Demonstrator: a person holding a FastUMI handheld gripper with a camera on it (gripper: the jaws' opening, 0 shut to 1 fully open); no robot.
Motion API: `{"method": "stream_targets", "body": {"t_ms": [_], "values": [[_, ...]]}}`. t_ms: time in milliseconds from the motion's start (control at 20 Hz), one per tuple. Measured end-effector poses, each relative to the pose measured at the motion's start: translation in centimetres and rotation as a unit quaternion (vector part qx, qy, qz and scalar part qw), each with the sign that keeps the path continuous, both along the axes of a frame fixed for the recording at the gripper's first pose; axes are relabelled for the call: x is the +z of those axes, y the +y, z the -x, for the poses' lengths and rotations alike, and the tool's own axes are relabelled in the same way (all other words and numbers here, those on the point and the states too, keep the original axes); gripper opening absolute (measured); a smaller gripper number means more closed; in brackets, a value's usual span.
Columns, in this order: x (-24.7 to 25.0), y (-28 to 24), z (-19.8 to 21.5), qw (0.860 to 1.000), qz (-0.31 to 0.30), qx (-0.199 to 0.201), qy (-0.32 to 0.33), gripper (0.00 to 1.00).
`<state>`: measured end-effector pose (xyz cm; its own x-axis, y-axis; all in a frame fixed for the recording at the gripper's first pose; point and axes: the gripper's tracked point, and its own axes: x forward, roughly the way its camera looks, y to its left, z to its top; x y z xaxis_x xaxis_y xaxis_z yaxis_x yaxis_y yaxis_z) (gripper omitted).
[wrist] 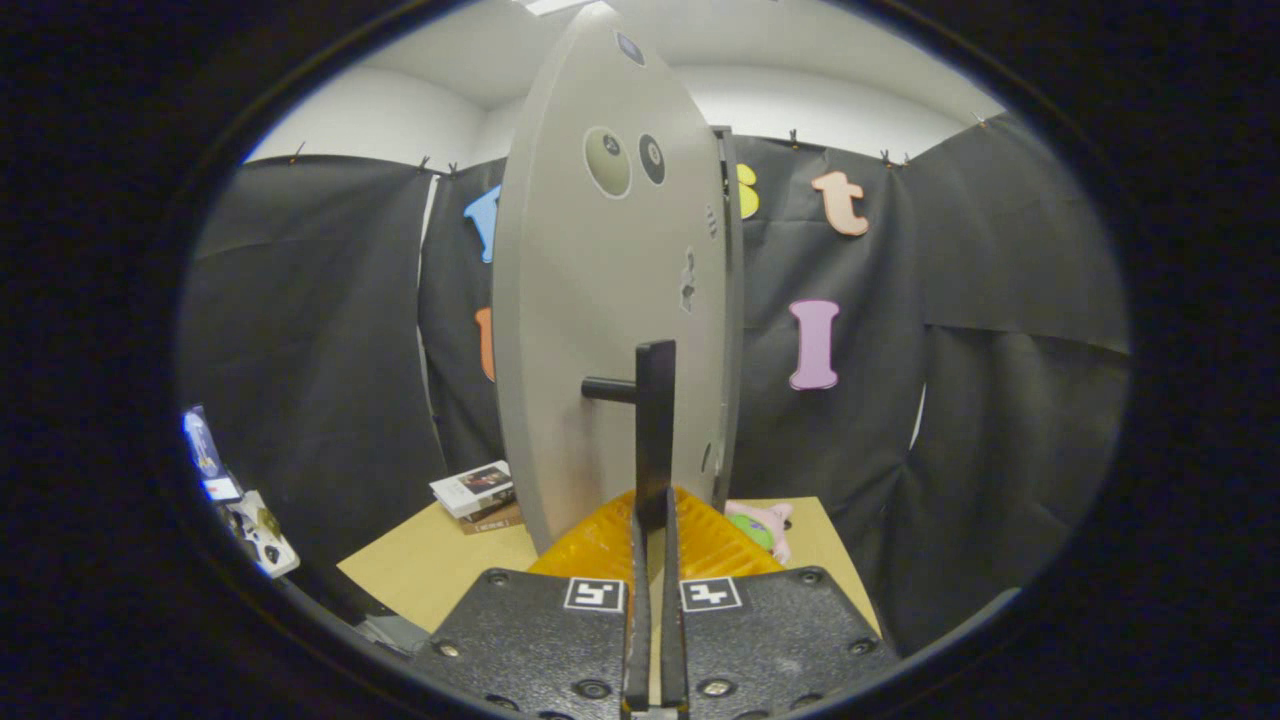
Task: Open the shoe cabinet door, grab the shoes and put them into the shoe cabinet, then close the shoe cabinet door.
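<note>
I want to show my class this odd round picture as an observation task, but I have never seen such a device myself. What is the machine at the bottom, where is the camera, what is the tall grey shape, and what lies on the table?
The camera rides on a hand-held two-finger gripper and looks forward along its fingers, so the fingers rise from the bottom of the view. The wide lens bends straight edges, which is why things look curved.

The tall grey shape is the shoe cabinet door, seen almost edge-on. A dark bar handle sticks out from it. The fingers stand close together around the lower end of that handle, apparently pinching it.

Beyond the fingers is a light wooden table. On it, left of the door, lies a small stack of books; right of the door sits a pink and green soft toy.
</note>
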<state>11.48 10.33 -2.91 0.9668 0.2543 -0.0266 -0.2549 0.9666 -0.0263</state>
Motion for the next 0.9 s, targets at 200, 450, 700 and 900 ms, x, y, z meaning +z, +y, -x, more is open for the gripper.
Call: {"method": "stream_targets", "body": {"t_ms": [200, 450, 700, 900], "values": [[0.2, -3.5, 0.0, 1.000, -0.005, -0.004, 0.001, 0.04], [0.6, -8.1, -1.5, 1.000, -0.014, -0.002, 0.001, 0.04], [0.4, -8.3, -1.3, 1.000, -0.013, 0.021, 0.002, 0.04], [-0.1, -8.7, -0.2, 1.000, -0.010, 0.011, 0.011, 0.10]]}}
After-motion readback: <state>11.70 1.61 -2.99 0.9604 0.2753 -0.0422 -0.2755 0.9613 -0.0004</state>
